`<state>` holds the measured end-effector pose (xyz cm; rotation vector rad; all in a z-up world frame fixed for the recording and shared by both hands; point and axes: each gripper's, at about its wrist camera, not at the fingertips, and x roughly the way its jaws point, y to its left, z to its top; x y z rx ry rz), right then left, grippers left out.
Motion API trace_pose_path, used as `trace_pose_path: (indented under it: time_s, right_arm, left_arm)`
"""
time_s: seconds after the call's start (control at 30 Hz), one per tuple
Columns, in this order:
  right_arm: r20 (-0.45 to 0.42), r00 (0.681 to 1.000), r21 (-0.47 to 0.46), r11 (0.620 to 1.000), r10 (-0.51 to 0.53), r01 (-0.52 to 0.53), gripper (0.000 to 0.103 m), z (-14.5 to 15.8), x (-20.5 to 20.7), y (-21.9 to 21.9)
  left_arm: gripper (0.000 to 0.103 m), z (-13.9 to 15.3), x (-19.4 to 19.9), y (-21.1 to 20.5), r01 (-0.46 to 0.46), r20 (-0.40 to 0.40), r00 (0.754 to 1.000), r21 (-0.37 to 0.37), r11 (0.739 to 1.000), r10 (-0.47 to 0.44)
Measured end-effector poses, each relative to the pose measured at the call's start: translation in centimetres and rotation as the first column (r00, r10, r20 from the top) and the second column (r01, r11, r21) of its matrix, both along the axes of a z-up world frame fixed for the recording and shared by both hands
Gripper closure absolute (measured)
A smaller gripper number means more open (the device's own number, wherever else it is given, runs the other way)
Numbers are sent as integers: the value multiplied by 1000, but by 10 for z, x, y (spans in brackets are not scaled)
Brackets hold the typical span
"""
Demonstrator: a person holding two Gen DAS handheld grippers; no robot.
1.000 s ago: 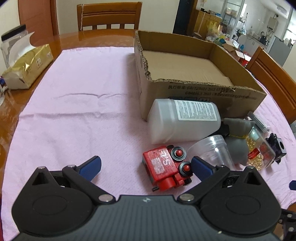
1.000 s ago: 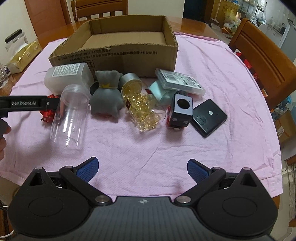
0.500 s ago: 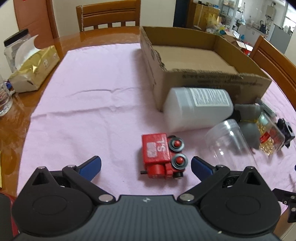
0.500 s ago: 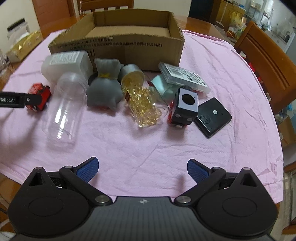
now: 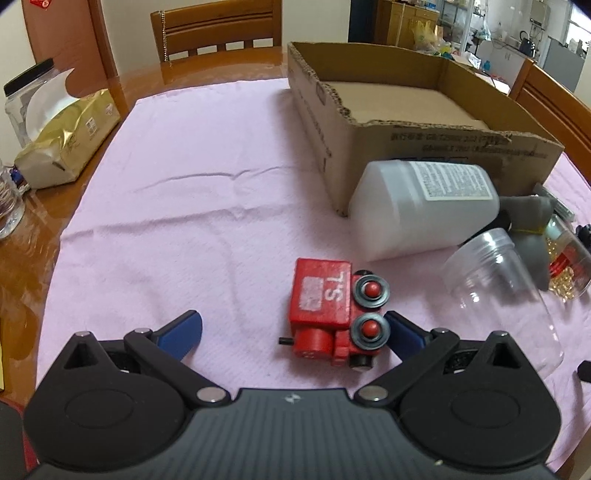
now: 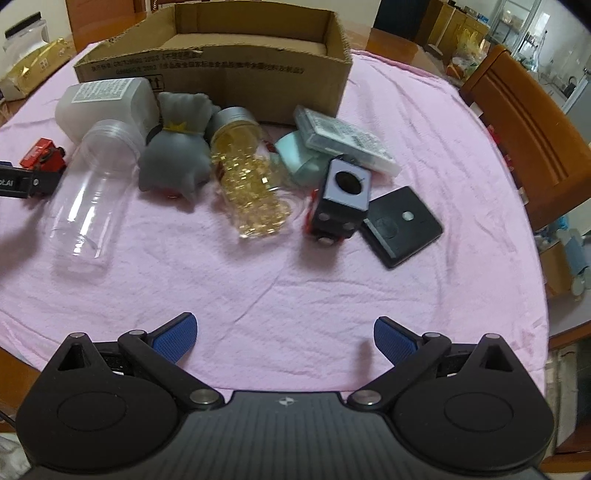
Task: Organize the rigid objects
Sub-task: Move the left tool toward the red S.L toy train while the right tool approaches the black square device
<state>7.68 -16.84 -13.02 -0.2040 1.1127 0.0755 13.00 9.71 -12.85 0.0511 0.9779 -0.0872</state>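
A red toy train lies on the pink cloth between the fingers of my open left gripper, close to the right fingertip. Behind it lie a white plastic bottle and a clear empty jar. An open cardboard box stands at the back. In the right wrist view my right gripper is open over bare cloth, short of a jar of yellow capsules, a grey pouch, a black toy block, a black square pad and a clear flat case.
A gold tissue pack and a lidded clear jar sit at the table's left edge. Wooden chairs stand at the far side and at the right. A teal object lies under the flat case.
My left gripper has shifted right and closer, so the red train now lies between its fingers. My right gripper has moved slightly forward toward the pile. Nothing on the cloth has moved.
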Motion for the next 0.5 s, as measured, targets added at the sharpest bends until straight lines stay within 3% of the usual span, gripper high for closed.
trace_pose_path:
  time_s: [0.2,0.5]
  right_arm:
    - [9,999,-10,999,-33,33,0,8,3,-17]
    - [21,996,-21,996,84,-84,0,6,31,-68]
  left_arm:
    - [1,0,4,-17,82,2,997,1,997,-82]
    - [0,0,5,-19,47,8,999,0,999,-47]
